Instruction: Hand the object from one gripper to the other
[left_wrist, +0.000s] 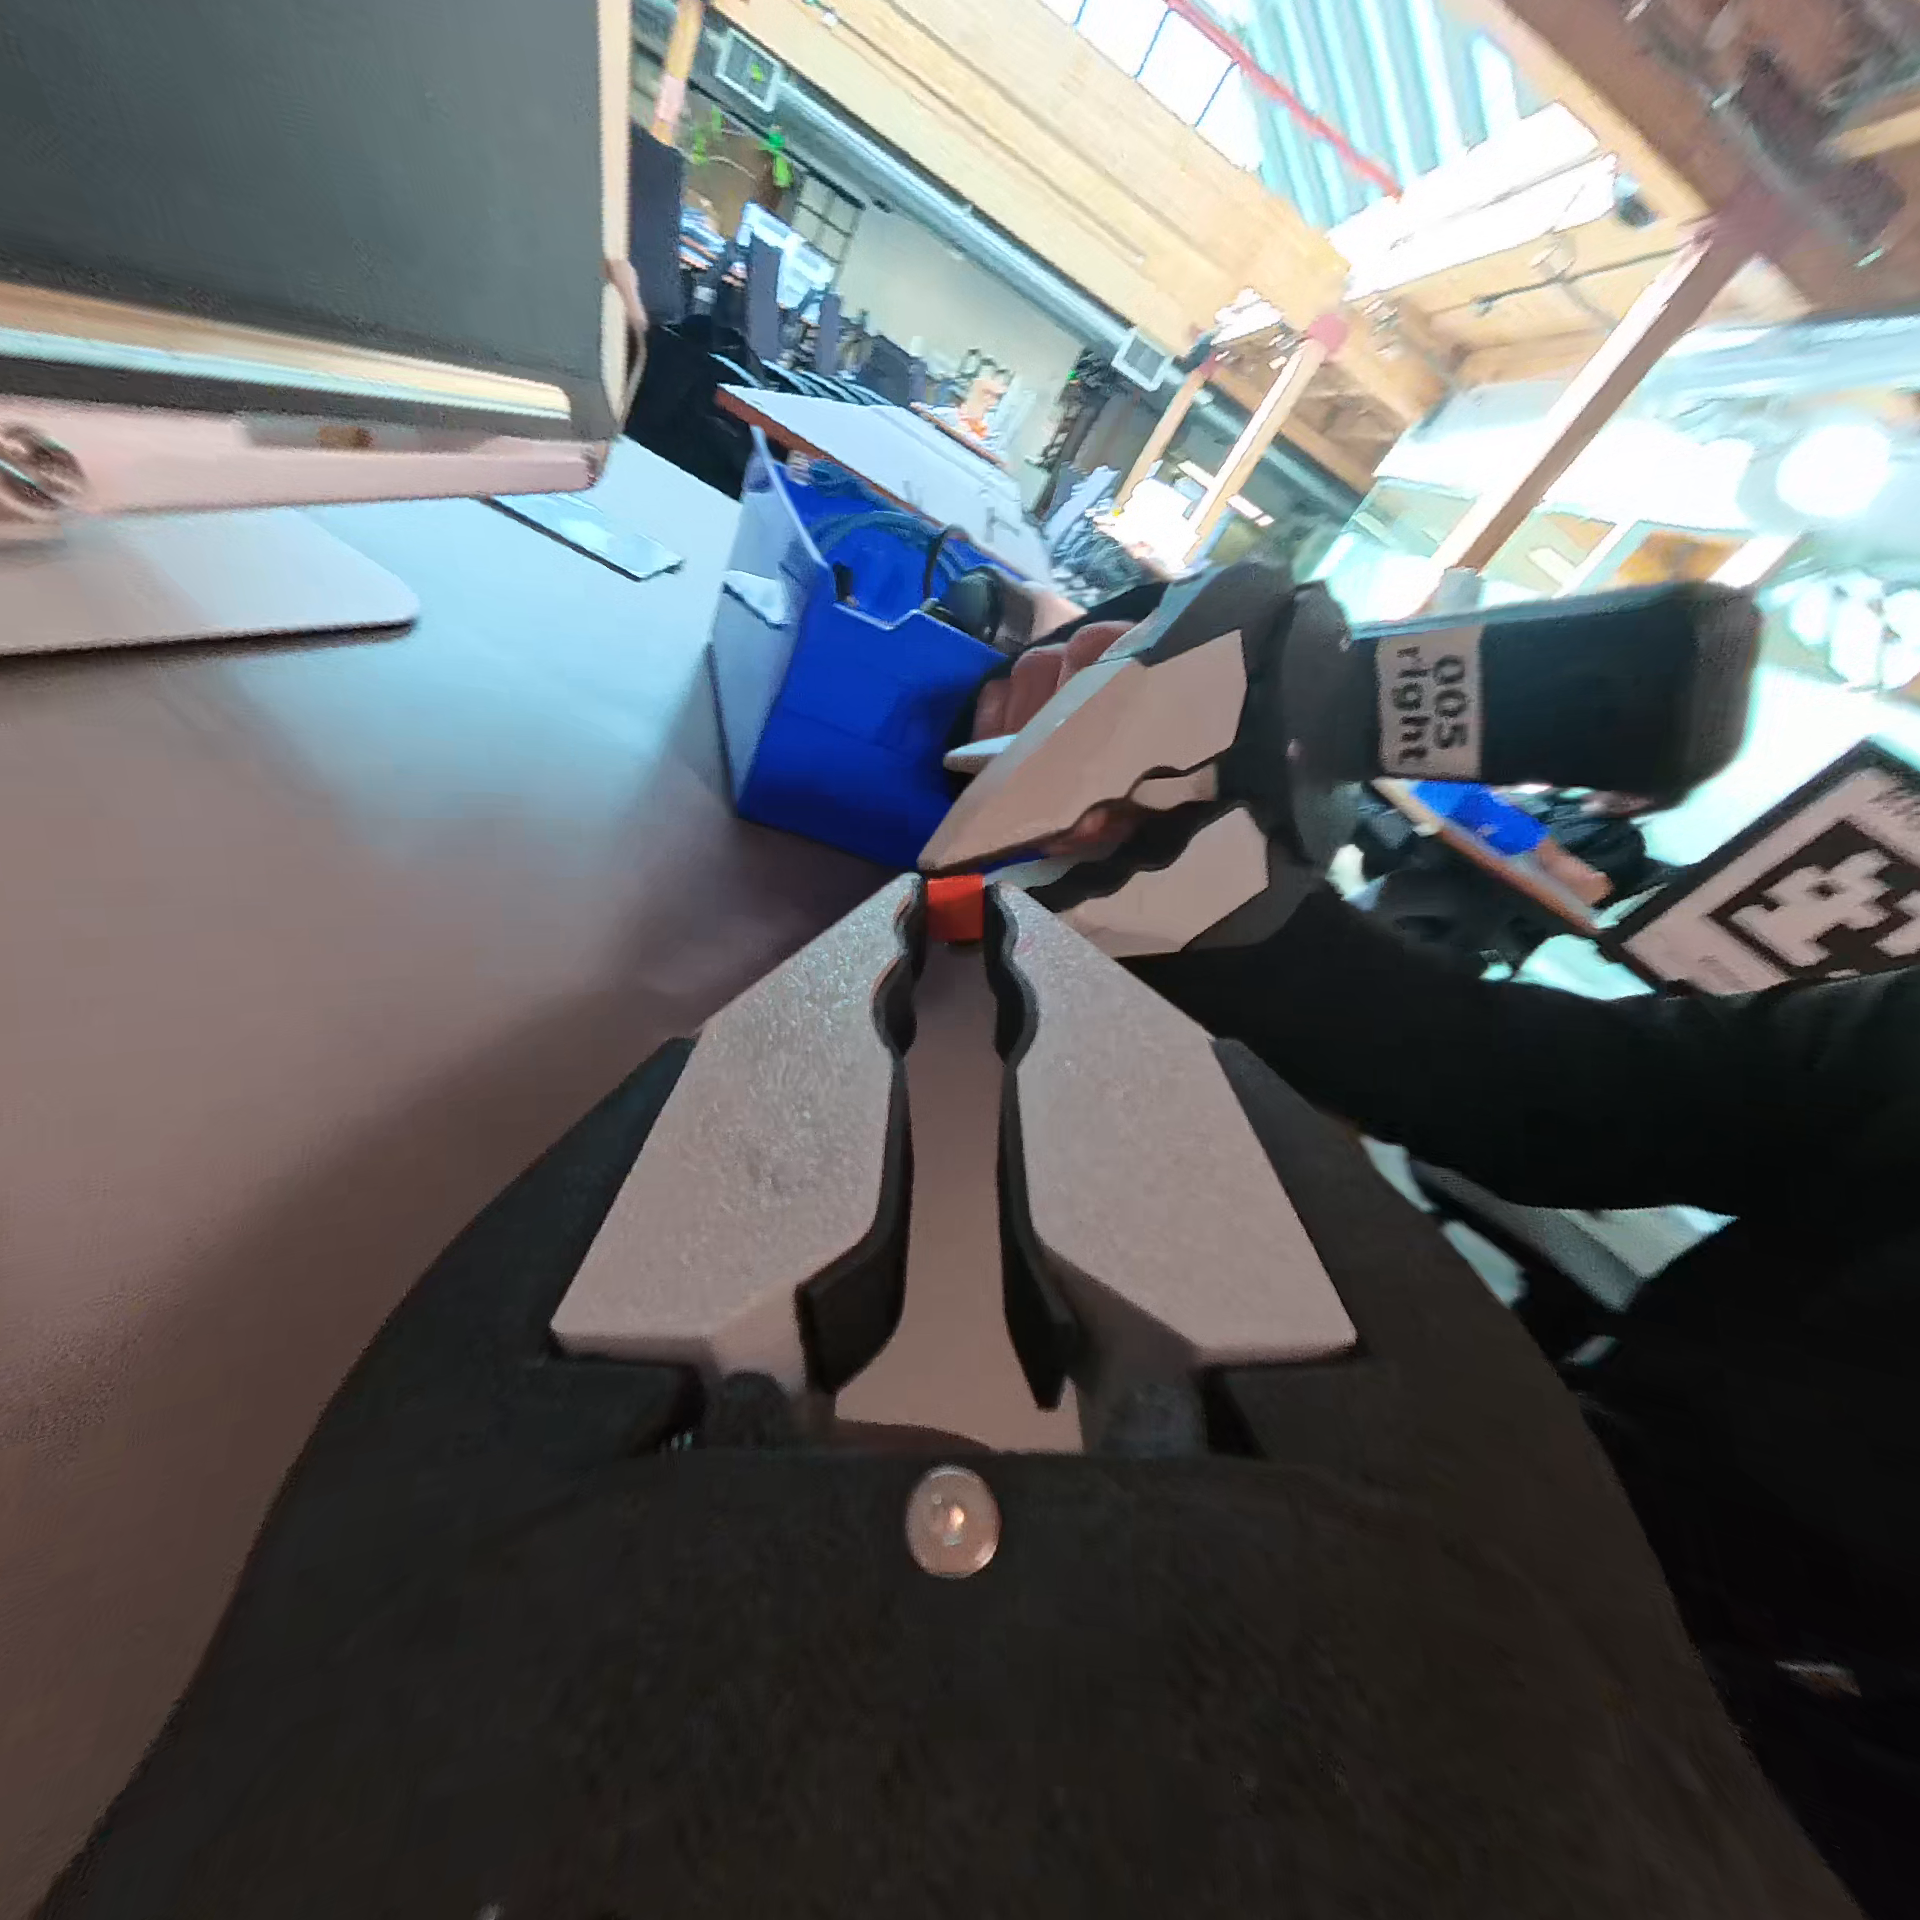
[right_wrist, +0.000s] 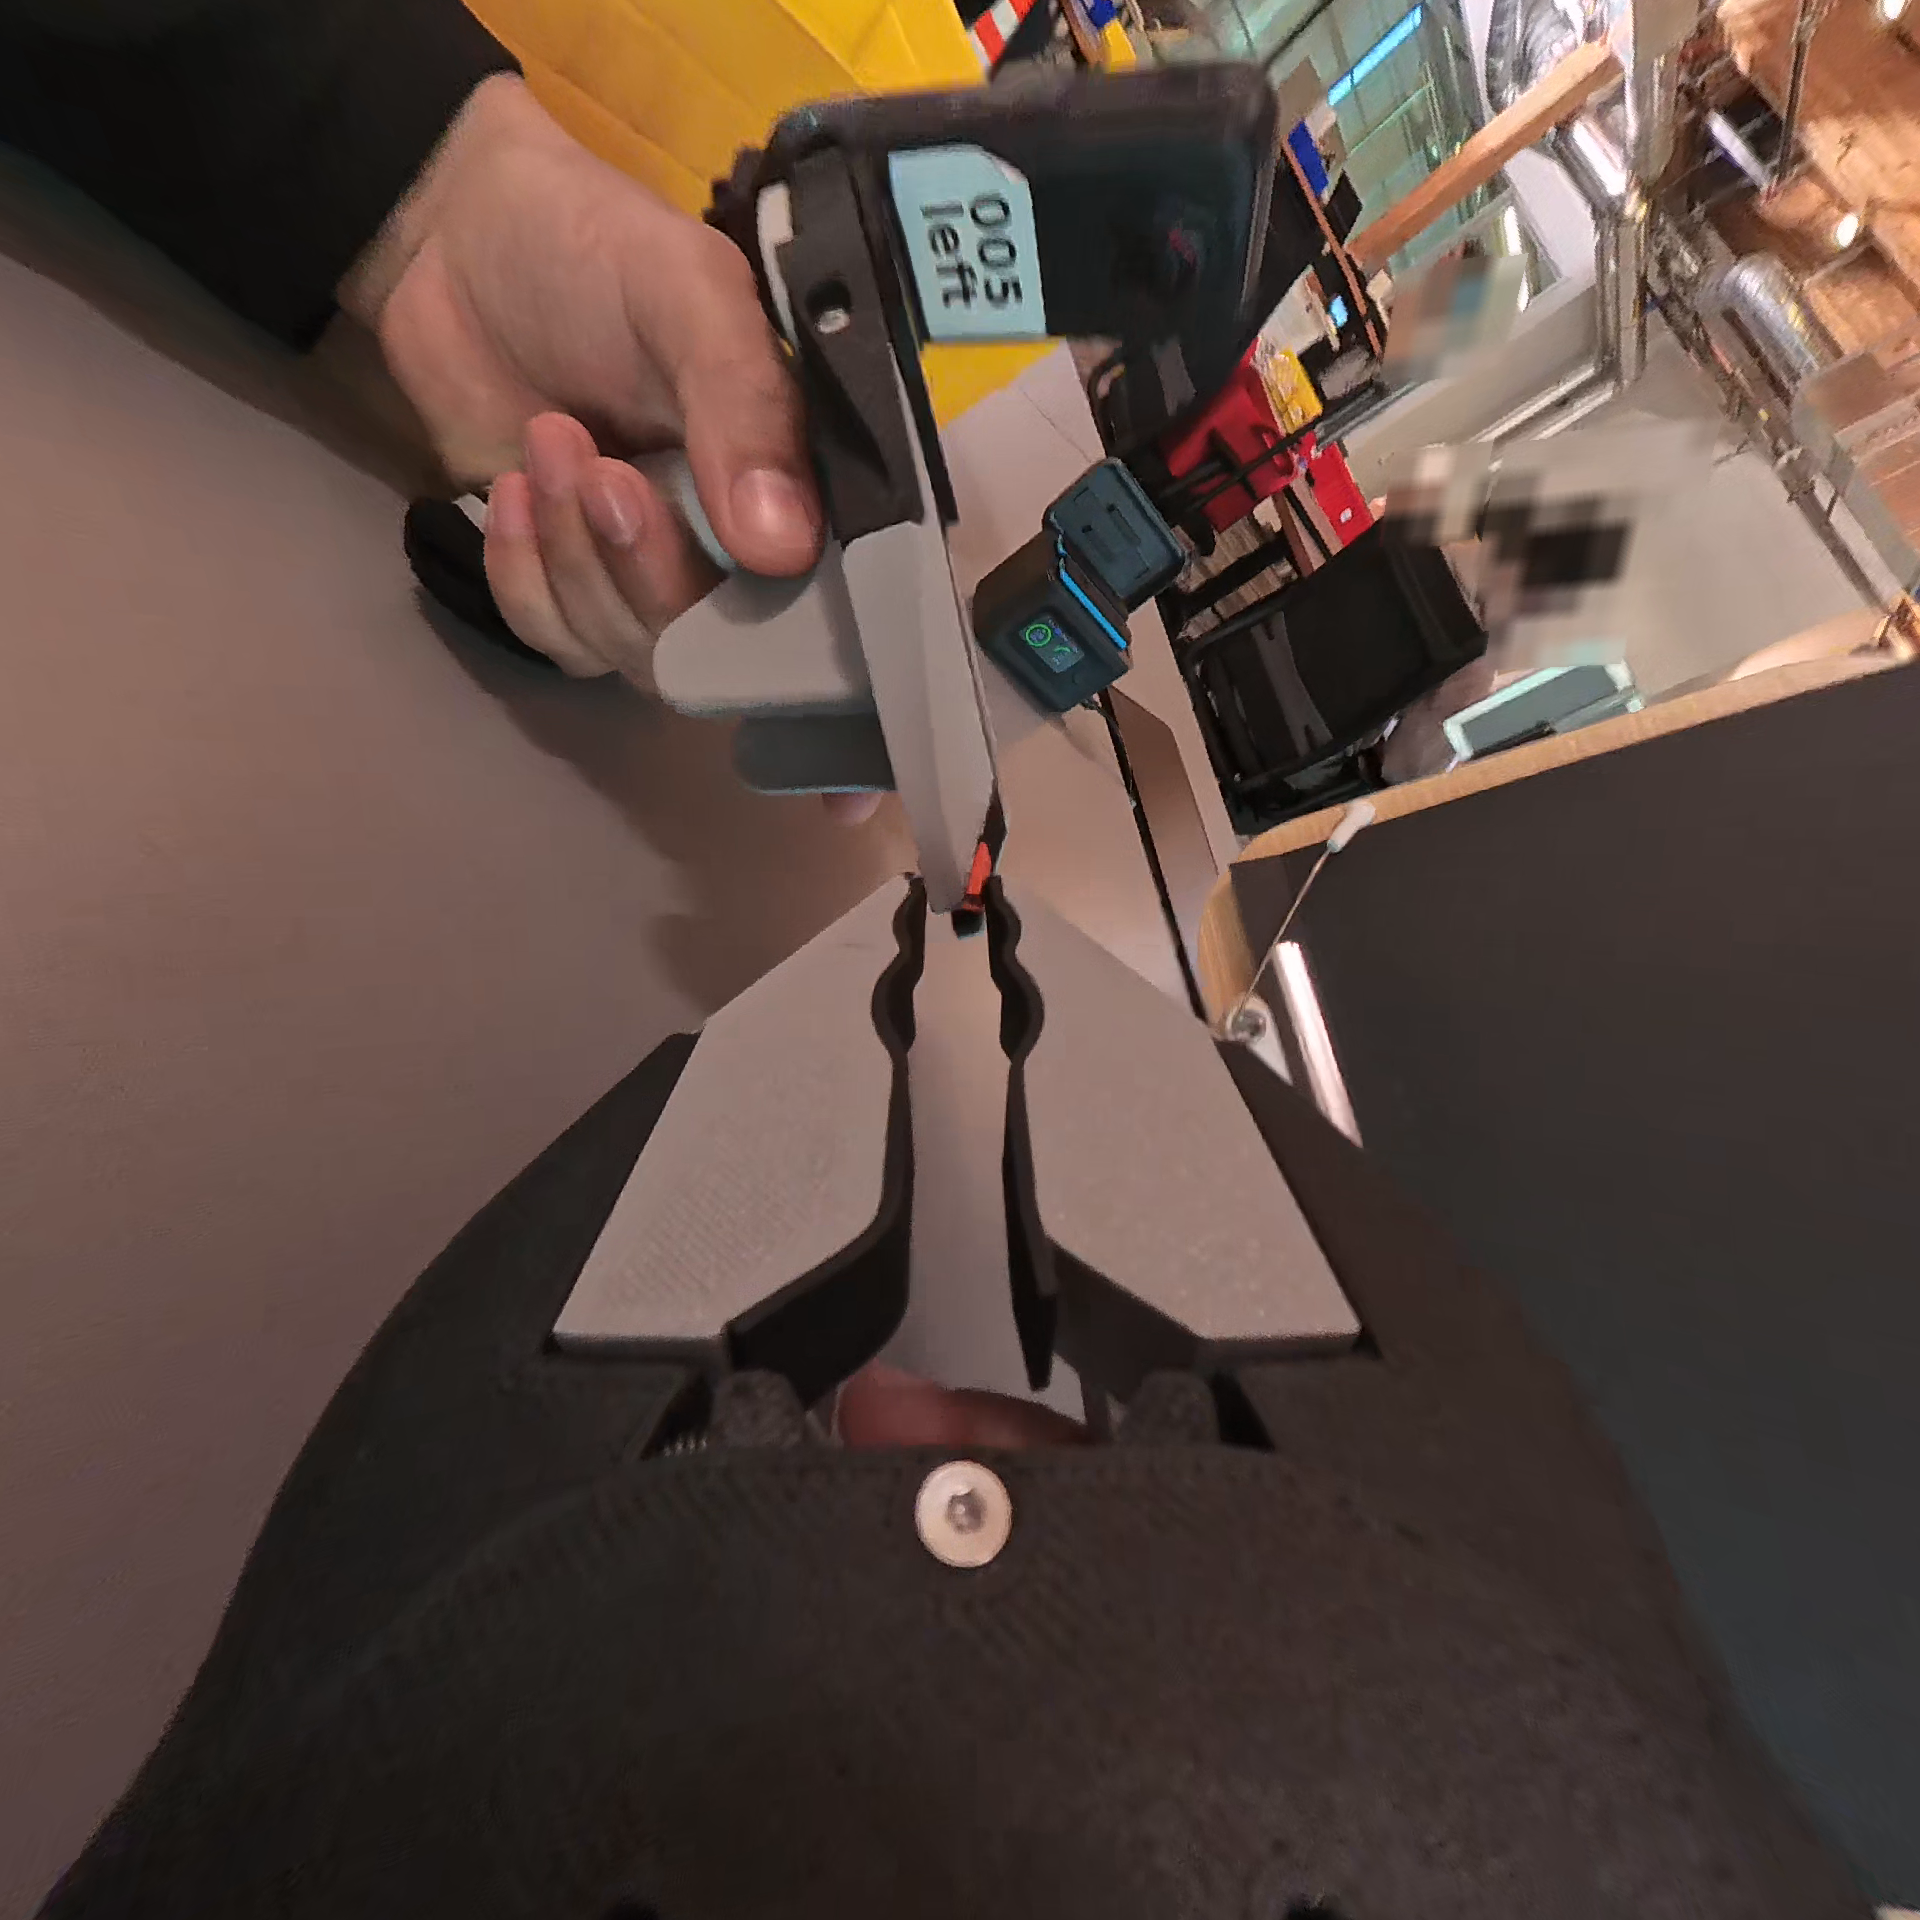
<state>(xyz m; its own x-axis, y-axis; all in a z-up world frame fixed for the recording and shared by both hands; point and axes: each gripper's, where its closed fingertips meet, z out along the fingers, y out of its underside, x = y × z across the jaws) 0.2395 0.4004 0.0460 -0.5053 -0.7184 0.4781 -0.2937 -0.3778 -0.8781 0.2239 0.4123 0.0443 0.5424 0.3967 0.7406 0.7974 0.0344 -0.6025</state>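
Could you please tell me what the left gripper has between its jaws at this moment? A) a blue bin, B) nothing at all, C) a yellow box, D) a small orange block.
D: in the left wrist view the small orange block sits pinched at the tips of the left gripper, with the right gripper closing in just beyond it.

My left gripper (left_wrist: 954, 906) grips a small orange block (left_wrist: 954, 906) at its fingertips, above the brown tabletop (left_wrist: 312, 987). The right gripper (left_wrist: 997, 868) meets it tip to tip from the right, its jaws spread a little apart, one fingertip lying just over the block. Behind them a blue bin (left_wrist: 862, 717) stands on the table, with a monitor base (left_wrist: 187, 582) to the far left.
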